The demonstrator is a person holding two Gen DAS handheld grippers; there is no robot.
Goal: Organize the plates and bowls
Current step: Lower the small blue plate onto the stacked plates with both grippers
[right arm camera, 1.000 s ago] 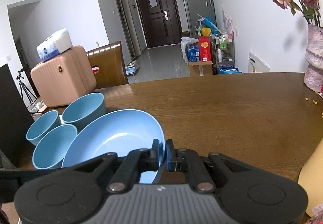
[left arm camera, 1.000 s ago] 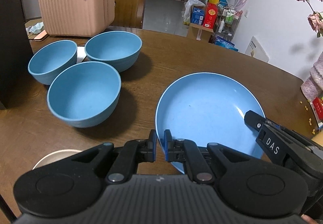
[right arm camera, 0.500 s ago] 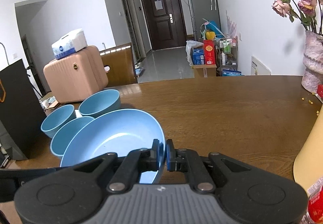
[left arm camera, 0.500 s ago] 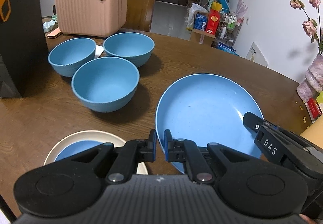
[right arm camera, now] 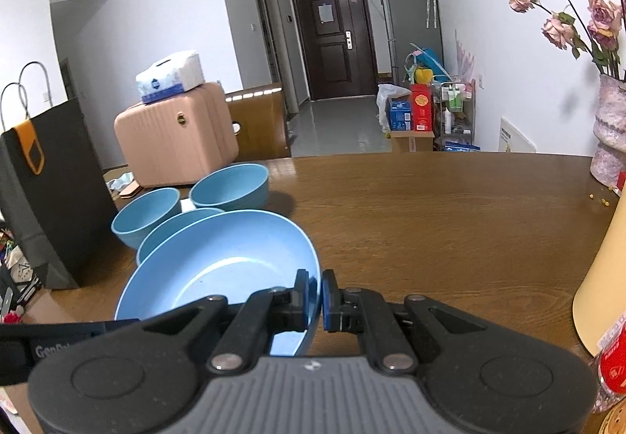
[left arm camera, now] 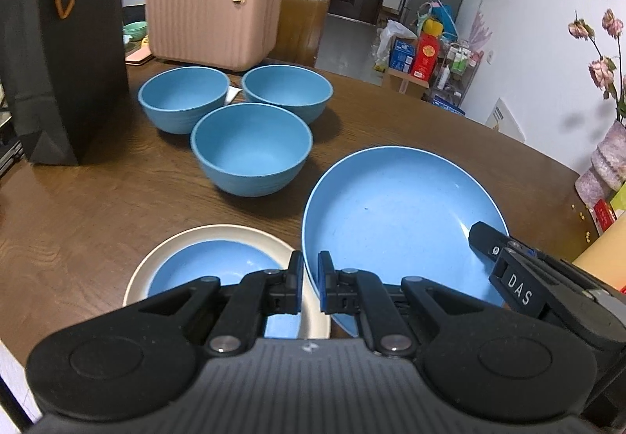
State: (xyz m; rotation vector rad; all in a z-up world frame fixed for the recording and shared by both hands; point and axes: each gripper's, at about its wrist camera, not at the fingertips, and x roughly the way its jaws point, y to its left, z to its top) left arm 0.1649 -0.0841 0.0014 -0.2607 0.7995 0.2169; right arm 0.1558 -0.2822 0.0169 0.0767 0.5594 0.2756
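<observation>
Two grippers clamp one large blue plate (left arm camera: 395, 215) by opposite edges, holding it above the brown wooden table (left arm camera: 98, 207) that fills most of both views. In the left wrist view the plate sits right of centre, low in the frame, its near-left rim pinched between the closed jaws of the left gripper (left arm camera: 310, 279). The right gripper (right arm camera: 315, 295) grips the plate's right rim, seen at bottom centre of its own view, and it shows in the left wrist view as a black arm at lower right.

A black paper bag (left arm camera: 62, 54) stands at the upper left of the left wrist view, with a pink case (left arm camera: 211, 23) behind the bowls. A cream plate (left arm camera: 172, 250) lies at lower left, with a smaller blue plate (left arm camera: 207, 266) resting inside it; the held plate's edge overlaps its right side. Three blue bowls (left arm camera: 250, 148) stand close together in a triangle, upright, in the middle left.
</observation>
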